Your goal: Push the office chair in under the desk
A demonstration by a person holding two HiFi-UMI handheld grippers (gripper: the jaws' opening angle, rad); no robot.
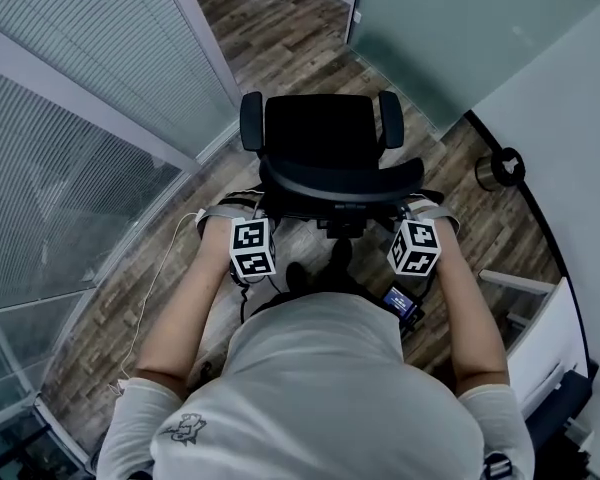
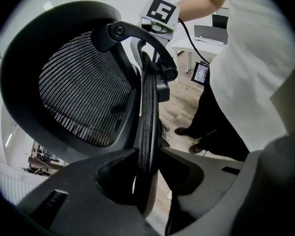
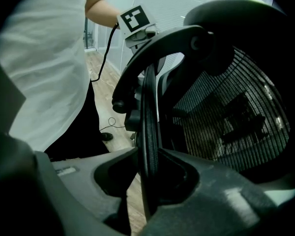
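— Office chair location?
— Upper centre of head view, on wood floor, backrest toward me.
— Grippers?
— I read left gripper and right gripper part-closed, each clamping the backrest rim.

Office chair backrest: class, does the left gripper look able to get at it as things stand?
Yes, it looks so: the left gripper has its jaws clamped on the side rim of the backrest, with nothing in the way.
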